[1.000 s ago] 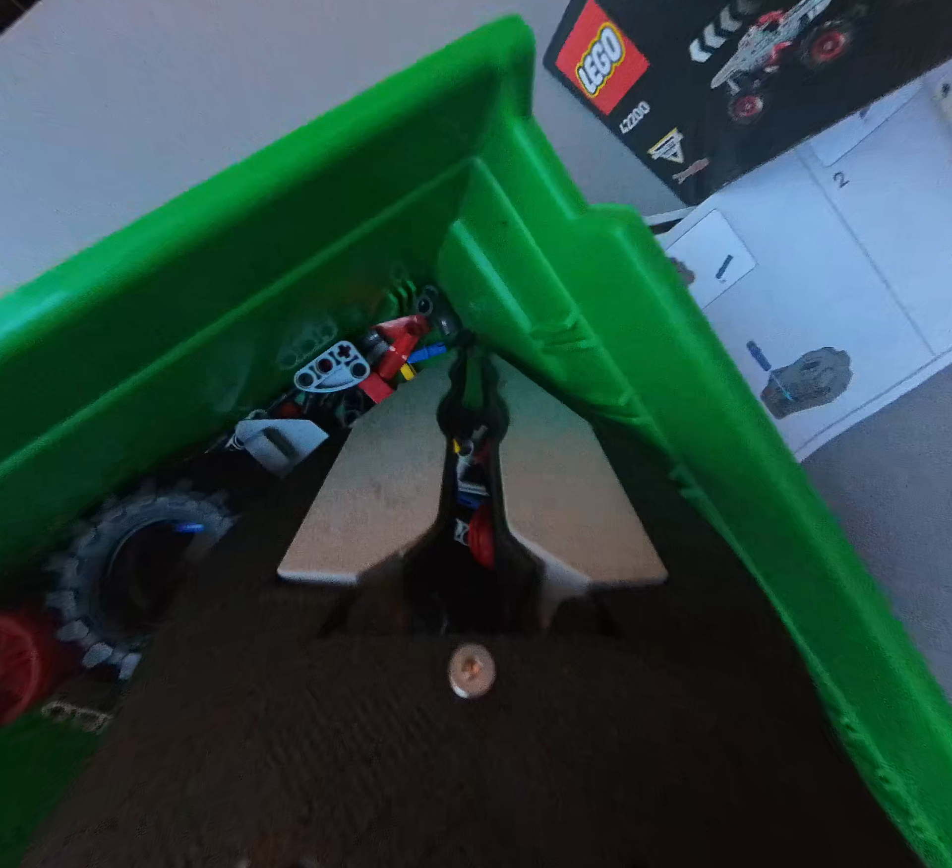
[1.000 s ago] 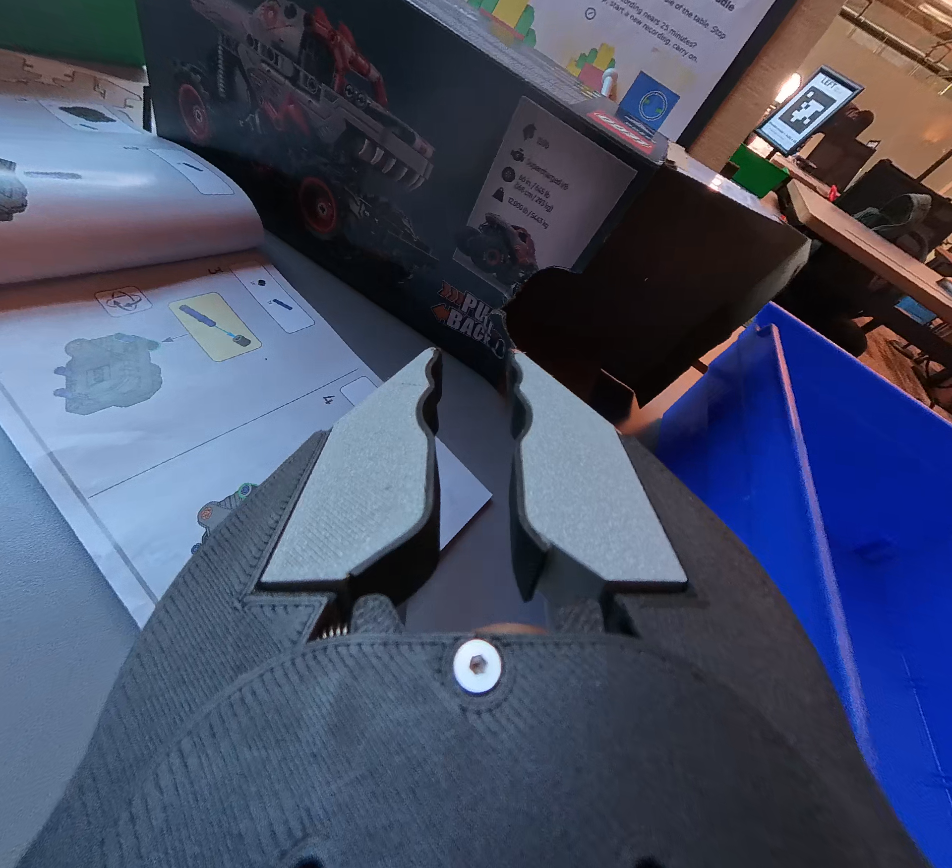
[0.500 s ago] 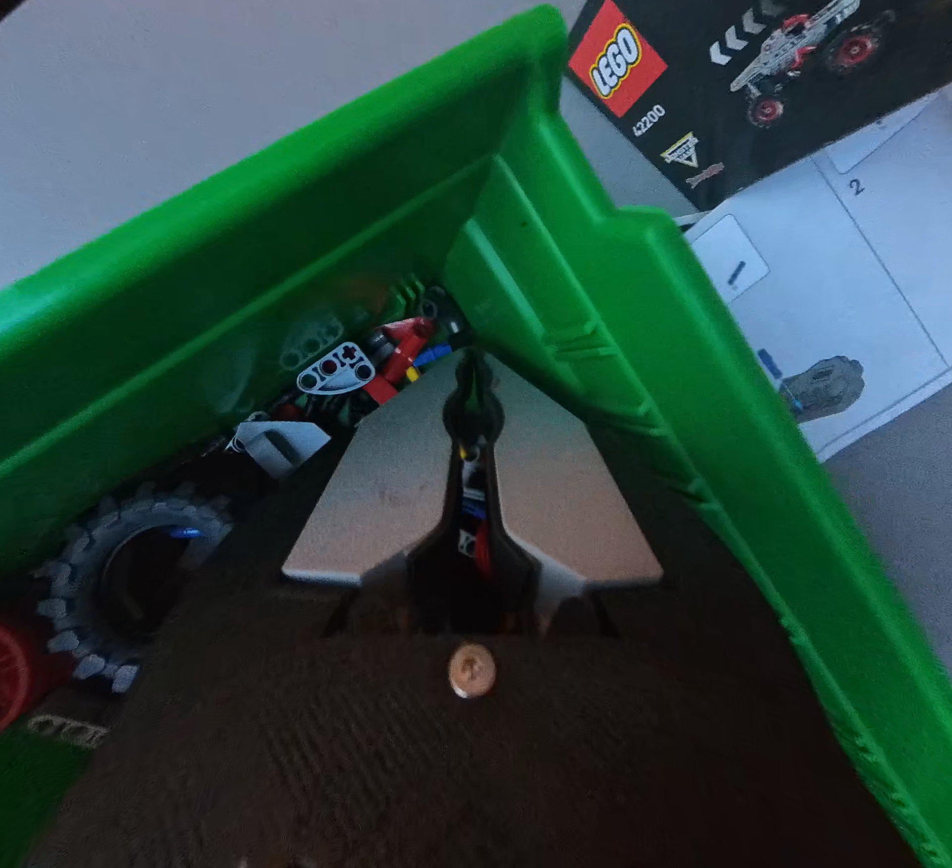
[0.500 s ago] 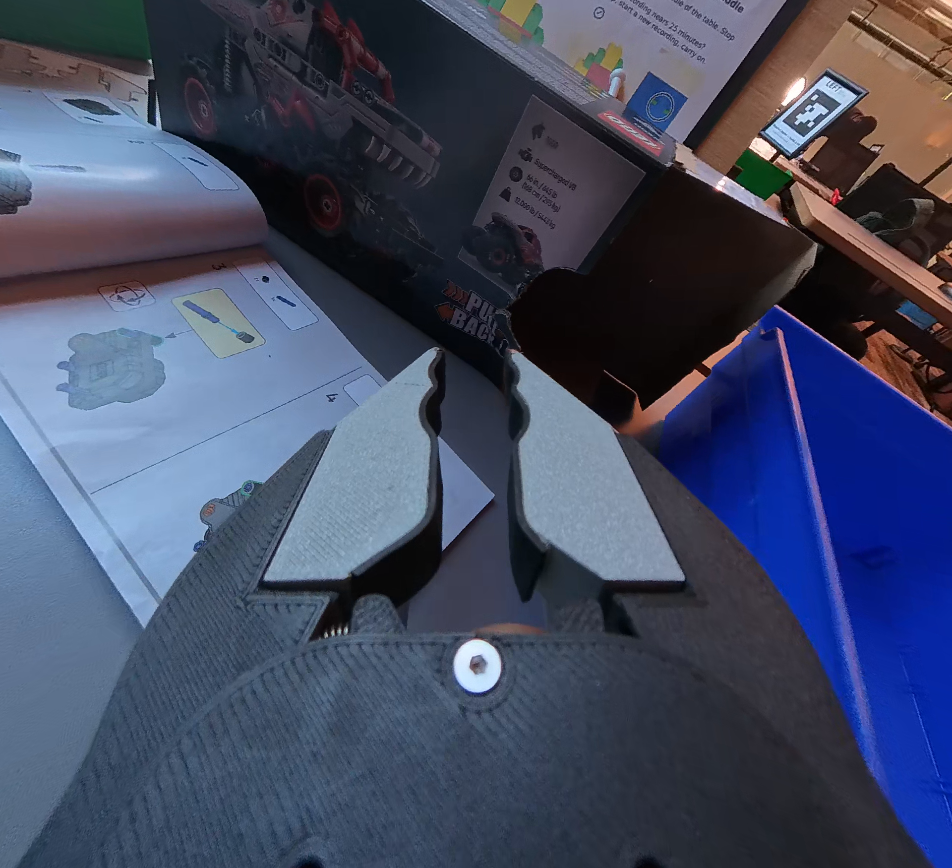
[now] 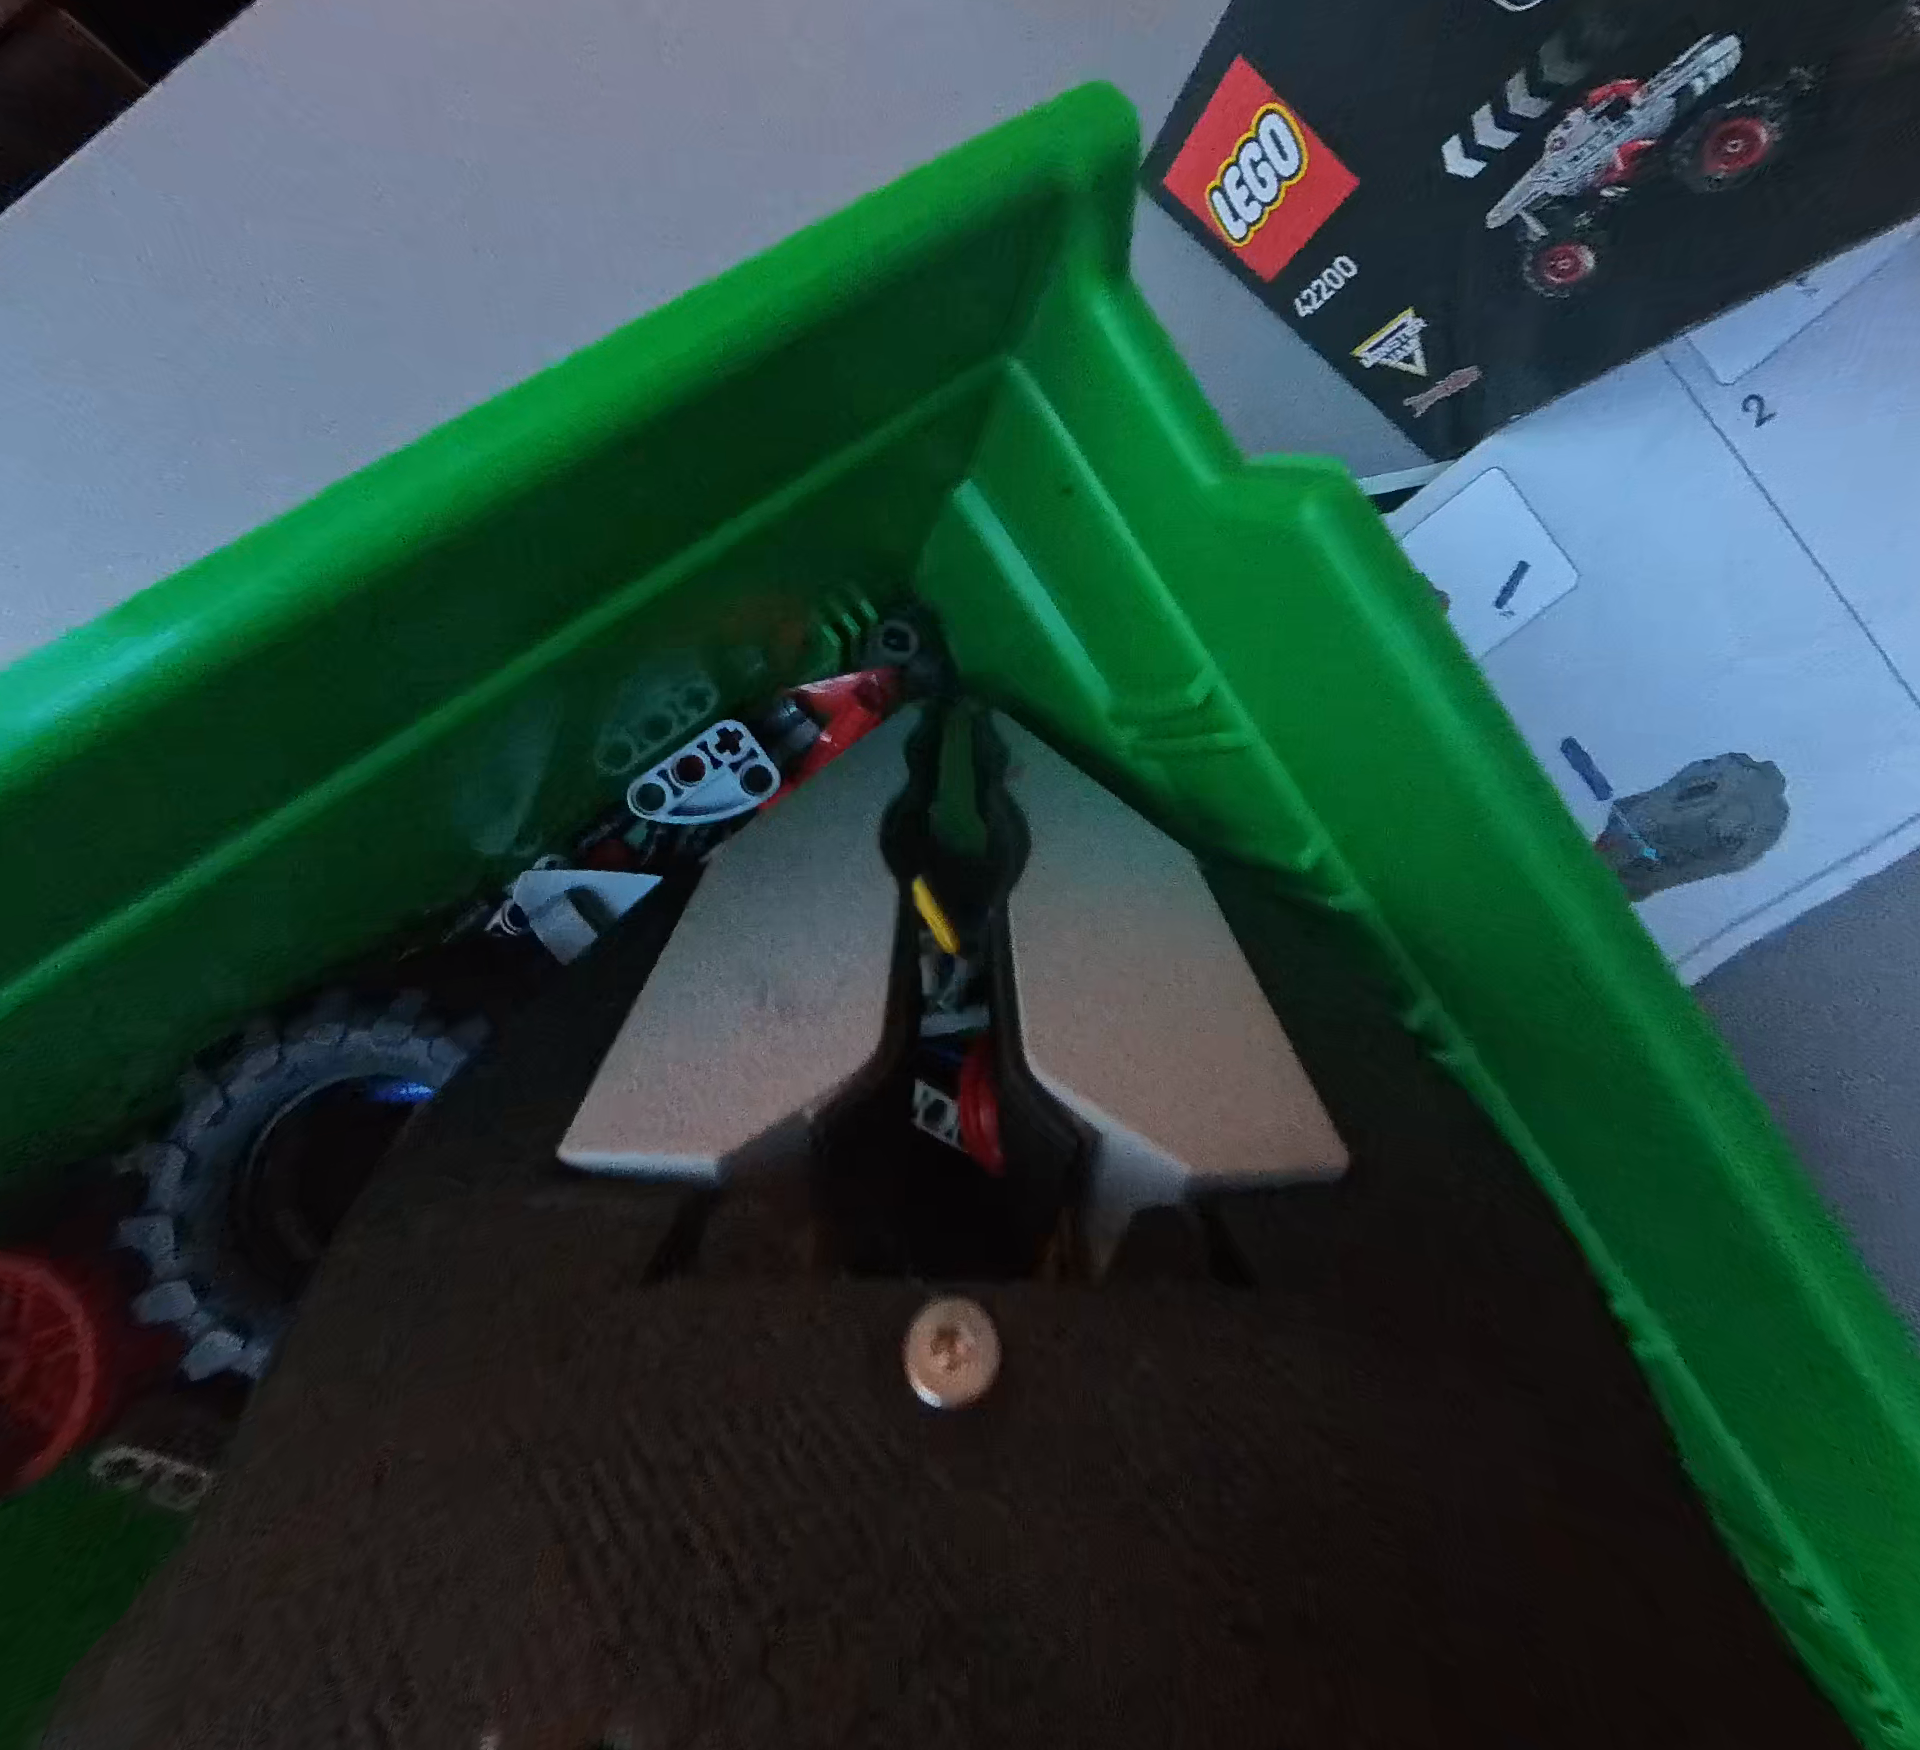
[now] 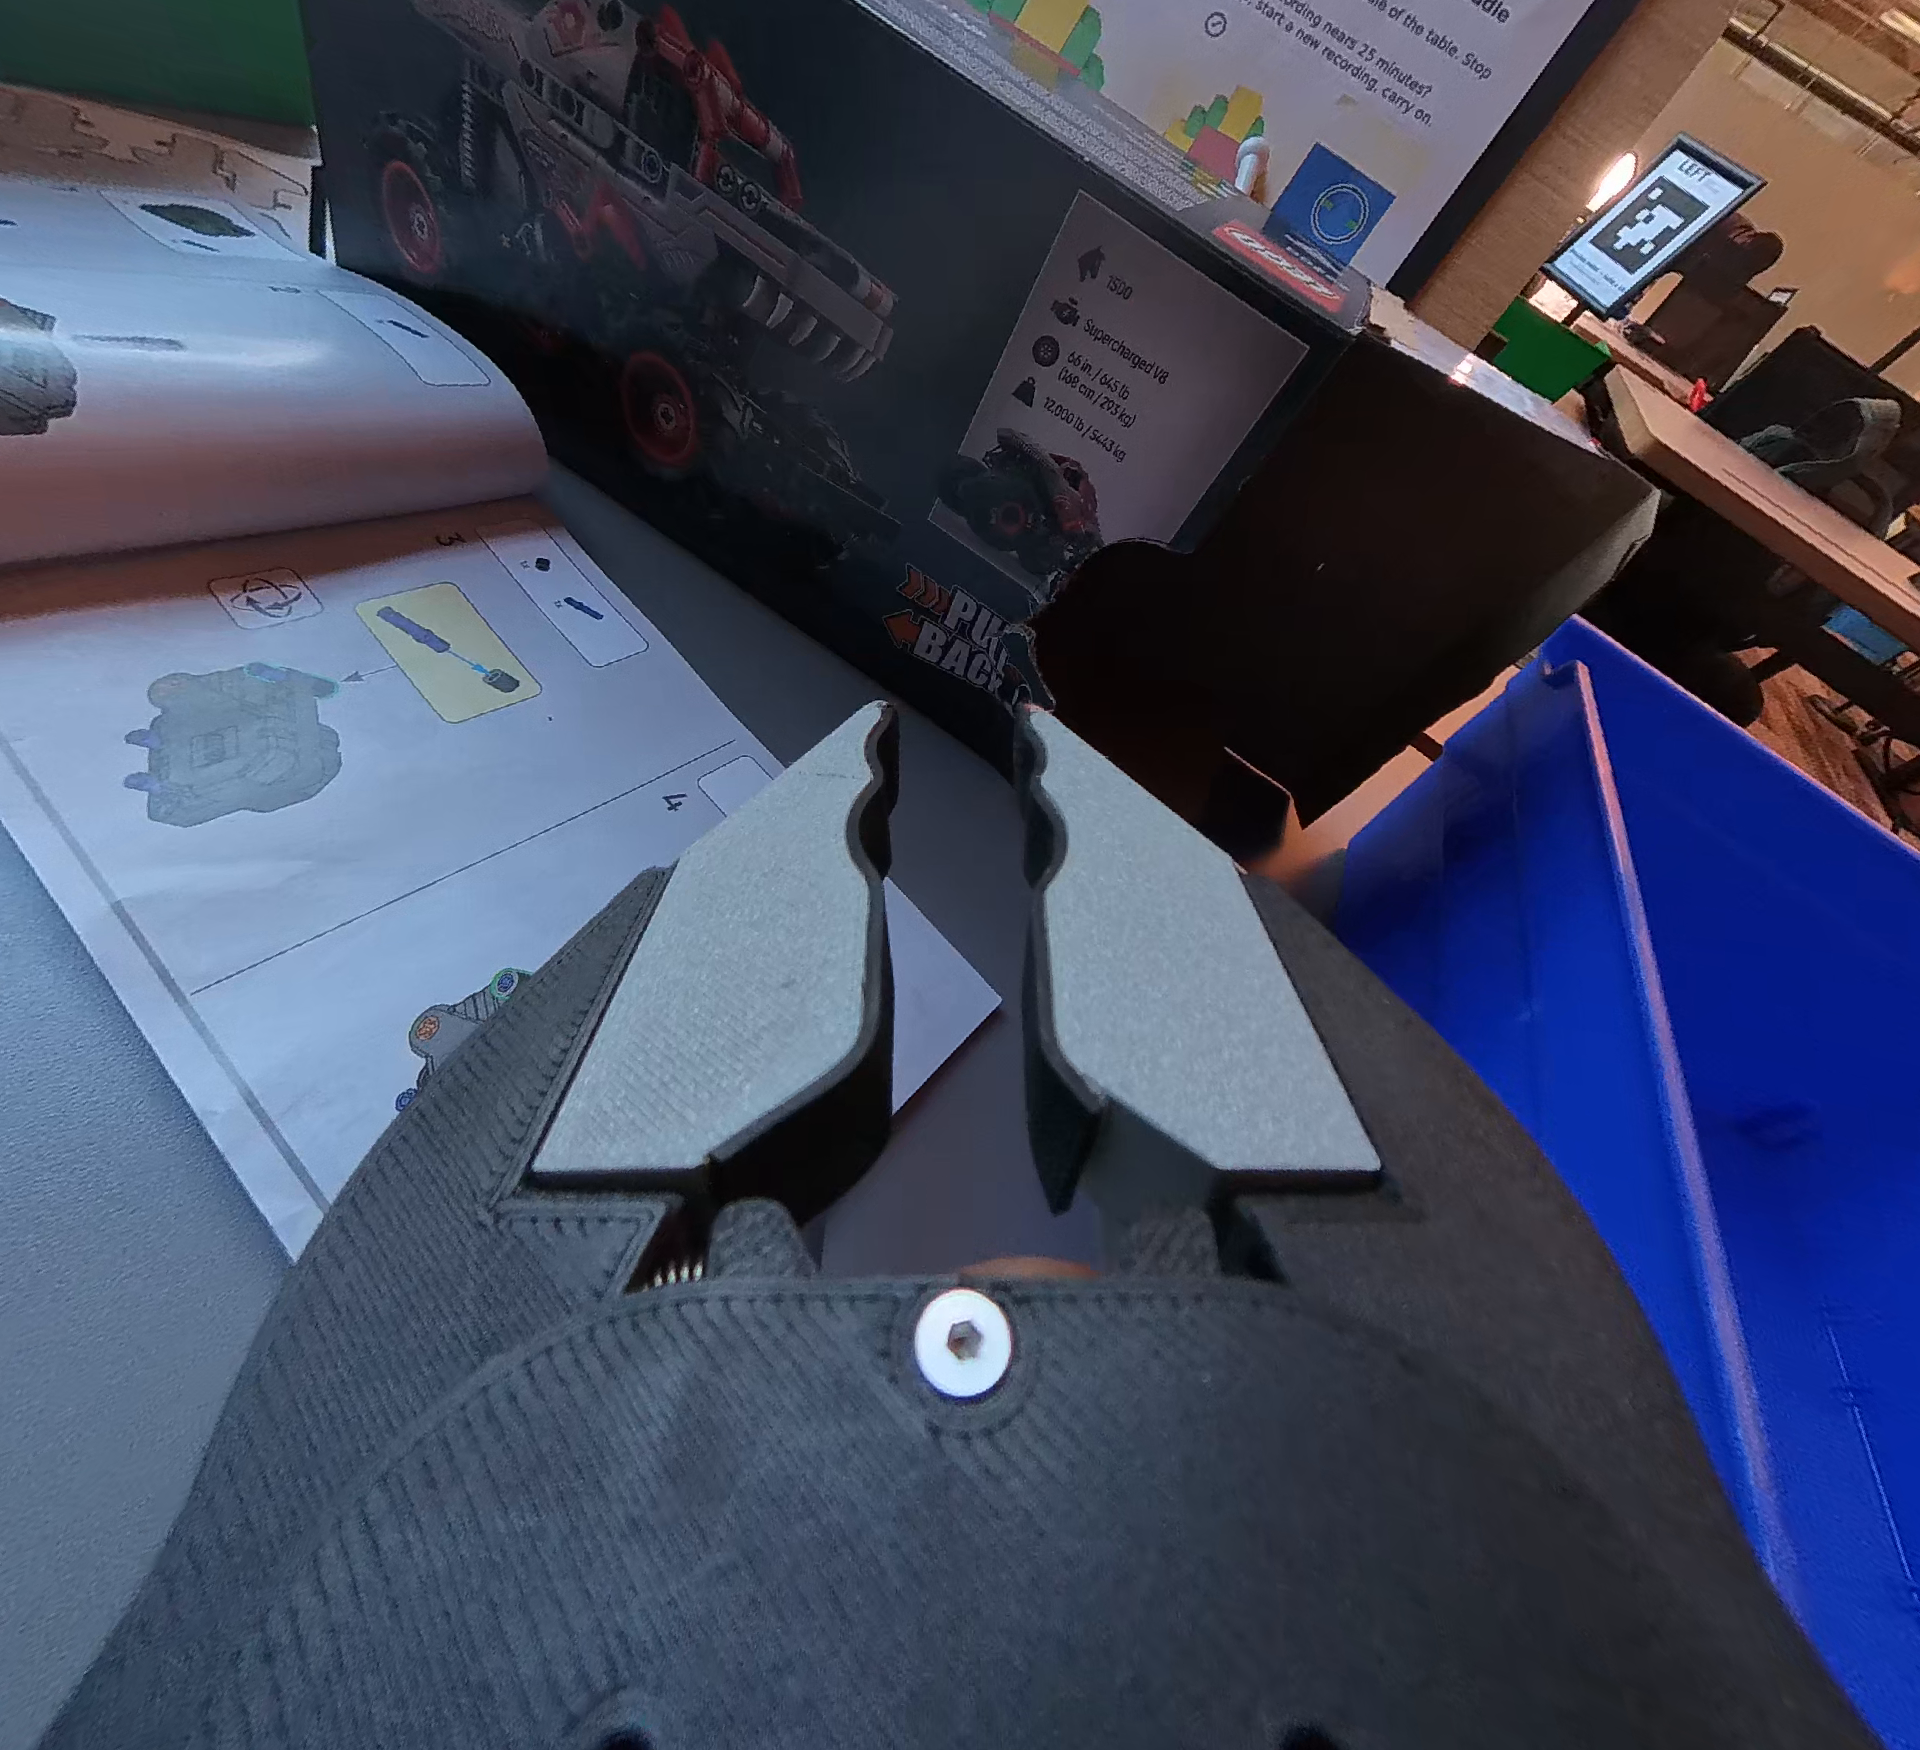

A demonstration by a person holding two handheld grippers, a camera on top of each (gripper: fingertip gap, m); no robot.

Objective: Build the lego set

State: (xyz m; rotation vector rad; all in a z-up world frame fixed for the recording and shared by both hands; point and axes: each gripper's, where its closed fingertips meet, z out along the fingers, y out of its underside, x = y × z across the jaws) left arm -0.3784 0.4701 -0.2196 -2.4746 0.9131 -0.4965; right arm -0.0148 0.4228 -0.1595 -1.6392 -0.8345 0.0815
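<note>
The left hand-held gripper (image 5: 951, 765) has nudged deeper into the green bin's (image 5: 1351, 765) corner over loose lego pieces (image 5: 707, 770), nearly closed, gripping nothing visible; right hand-held gripper (image 6: 956, 744) hovers slightly open, empty.

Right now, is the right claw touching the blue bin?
Apart. The right wrist view shows the right claw open and empty above the table, with the blue bin off to its side.

Pale grey flat table top (image 6: 94, 1170), green plastic bin (image 5: 1299, 620) set on it, dark printed cardboard set box (image 6: 831, 266) stood upright beside, open white instruction booklet (image 6: 343, 765) laid flat, blue plastic bin (image 6: 1766, 1129) placed at right
</note>
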